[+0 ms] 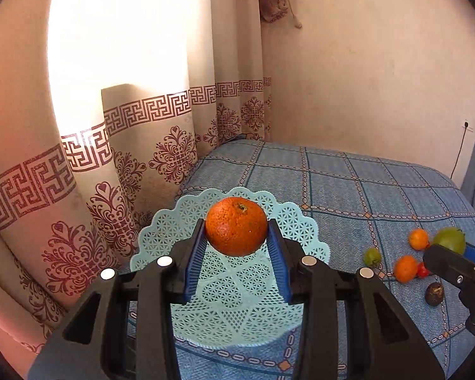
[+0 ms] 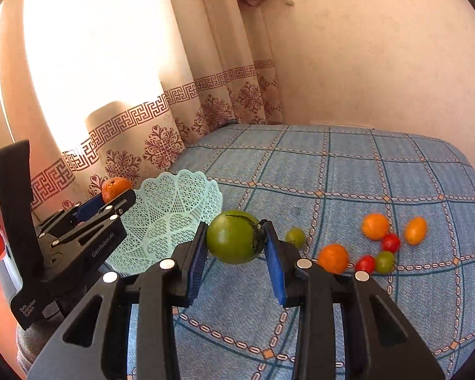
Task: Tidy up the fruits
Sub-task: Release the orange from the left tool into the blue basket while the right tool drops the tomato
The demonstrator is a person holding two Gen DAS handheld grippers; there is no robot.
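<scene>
Left gripper: the left gripper [image 1: 236,237] clasps a large orange [image 1: 236,226] between its blue pads, the fruit held in the air just above a mint basket [image 1: 161,237].
Orange: round, deep orange, pitted skin, a small green-brown stem scar on top; it sits at the fingertips, both pads touching its sides.
Basket: pale mint plastic, lacy openwork with a scalloped rim; it lies directly beneath and ahead of the left gripper, and to the left of the right gripper.
Right gripper: the right gripper [image 2: 236,240] grips a green fruit [image 2: 232,237] between its blue pads, lifted clear of the bed.
Green fruit: round, smooth, glossy green, with a dark slit near the top and a dark patch where it meets the right pad.
Loose fruits: ahead and to the right of the right gripper, a small green one [image 2: 295,237] lies nearest; further right, three orange fruits [image 2: 333,258], two red ones [image 2: 390,242] and another green one [image 2: 384,262] lie clustered on the bed.
Bed: covered in a blue checked bedspread [image 2: 348,171] with a chain-link pattern along the lines.
Room: a cream curtain [image 1: 126,133] with maroon key-pattern border and floral motifs hangs to the left, backlit by bright daylight; a plain cream wall [image 1: 364,63] stands behind the bed.
</scene>
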